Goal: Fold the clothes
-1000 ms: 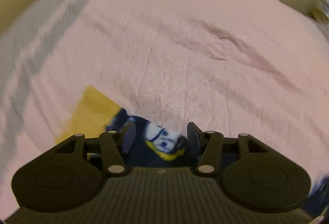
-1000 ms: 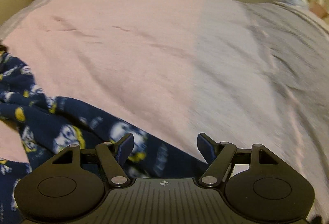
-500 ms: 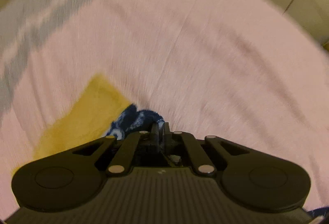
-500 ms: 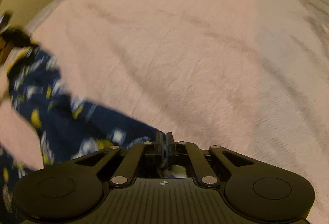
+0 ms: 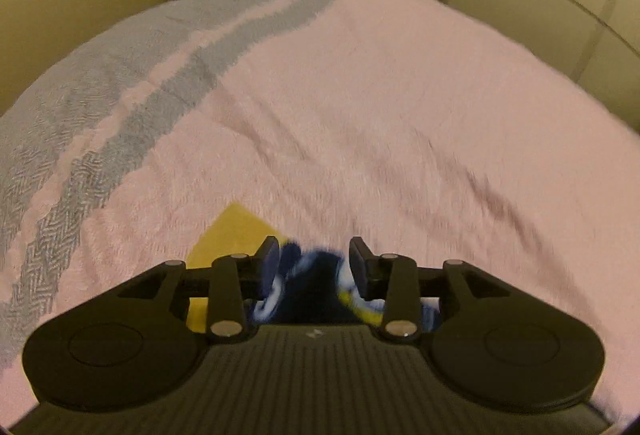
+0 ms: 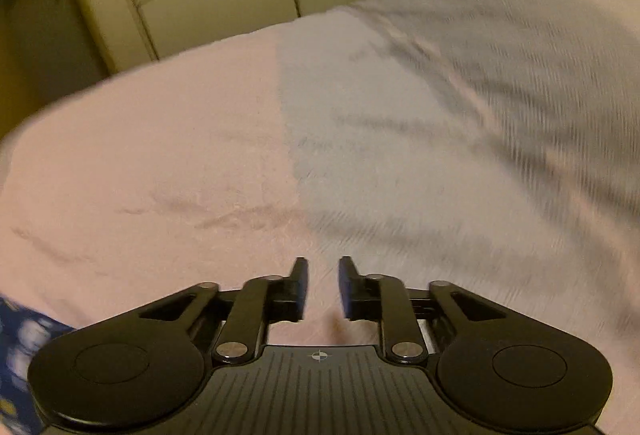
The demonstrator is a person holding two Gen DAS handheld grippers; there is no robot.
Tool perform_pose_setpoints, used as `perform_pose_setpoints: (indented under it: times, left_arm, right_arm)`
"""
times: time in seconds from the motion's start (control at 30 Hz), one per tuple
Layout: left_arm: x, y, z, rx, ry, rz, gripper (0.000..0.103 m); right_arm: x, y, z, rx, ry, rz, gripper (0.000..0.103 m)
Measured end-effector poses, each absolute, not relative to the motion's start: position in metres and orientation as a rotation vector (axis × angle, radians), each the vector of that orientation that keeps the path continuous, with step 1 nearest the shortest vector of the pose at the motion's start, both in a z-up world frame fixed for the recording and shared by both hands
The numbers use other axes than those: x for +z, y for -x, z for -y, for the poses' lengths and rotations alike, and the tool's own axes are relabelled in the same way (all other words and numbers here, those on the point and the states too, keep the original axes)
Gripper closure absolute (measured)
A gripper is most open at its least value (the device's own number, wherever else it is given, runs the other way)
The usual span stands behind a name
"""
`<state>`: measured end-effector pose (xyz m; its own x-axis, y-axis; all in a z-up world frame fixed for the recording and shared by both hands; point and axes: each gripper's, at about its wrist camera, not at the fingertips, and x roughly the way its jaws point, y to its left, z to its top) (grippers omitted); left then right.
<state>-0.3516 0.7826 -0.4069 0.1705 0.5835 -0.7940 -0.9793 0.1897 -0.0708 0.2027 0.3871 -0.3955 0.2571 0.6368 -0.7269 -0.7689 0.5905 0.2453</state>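
left gripper [image 5: 314, 257]: jaws reopened, wide, navy printed garment [image 5: 316, 283] released between them onto the bed [image 5: 400, 115] | right gripper [image 6: 323, 277]: reopened narrow, empty, garment at lower left | fold placed, regrasp likely next

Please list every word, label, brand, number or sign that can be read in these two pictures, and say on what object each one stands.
No readable words or numbers.
Left gripper: a small pale emblem on its body, too small to read.
Right gripper: a small round cross-hair mark on its body, a sign without letters.
Navy printed garment: a white and yellow cartoon print, blurred; no text can be made out.
Pink and grey blanket: no text.
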Motion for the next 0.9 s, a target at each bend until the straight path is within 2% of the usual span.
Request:
perform_pose_setpoints:
  times: [0.03, 0.1, 0.23, 0.27, 0.3, 0.43, 0.53, 0.6, 0.67, 0.77, 0.9]
  left_arm:
    - [-0.408, 0.361, -0.778, 1.239, 0.678, -0.732, 0.068]
    - [-0.408, 0.394, -0.769, 1.267, 0.733, -0.721, 0.068]
    - [-0.410, 0.468, -0.744, 1.347, 0.930, -0.661, 0.067]
    - [-0.413, 0.480, -0.737, 1.360, 0.993, -0.630, 0.063]
    - [-0.417, 0.490, -0.731, 1.371, 1.058, -0.595, 0.060]
    - [-0.432, 0.516, -0.716, 1.388, 1.281, -0.421, 0.060]
    - [-0.443, 0.508, -0.723, 1.345, 1.324, -0.321, 0.062]
    - [-0.444, 0.494, -0.731, 1.337, 1.241, -0.386, 0.094]
    - [-0.433, 0.478, -0.732, 1.339, 1.054, -0.478, 0.096]
    - [-0.394, 0.472, -0.722, 1.291, 0.748, -0.479, 0.095]
    - [-0.402, 0.479, -0.727, 1.327, 0.622, -0.646, 0.091]
  right_arm:
    - [-0.394, -0.202, -0.376, 0.960, 0.171, -0.905, 0.056]
    - [-0.395, -0.197, -0.354, 0.952, 0.227, -0.901, 0.048]
    - [-0.400, -0.186, -0.312, 0.920, 0.352, -0.911, 0.048]
    - [-0.400, -0.184, -0.301, 0.901, 0.351, -0.921, 0.048]
    - [-0.399, -0.183, -0.293, 0.885, 0.326, -0.938, 0.048]
    - [-0.397, -0.180, -0.267, 0.824, 0.193, -1.014, 0.048]
    - [-0.395, -0.178, -0.247, 0.775, 0.093, -1.068, 0.048]
    - [-0.392, -0.174, -0.244, 0.766, 0.075, -1.077, 0.048]
    - [-0.386, -0.171, -0.240, 0.759, 0.069, -1.074, 0.048]
    - [-0.377, -0.171, -0.227, 0.750, 0.066, -1.055, 0.048]
    - [-0.370, -0.172, -0.201, 0.716, 0.069, -1.025, 0.048]
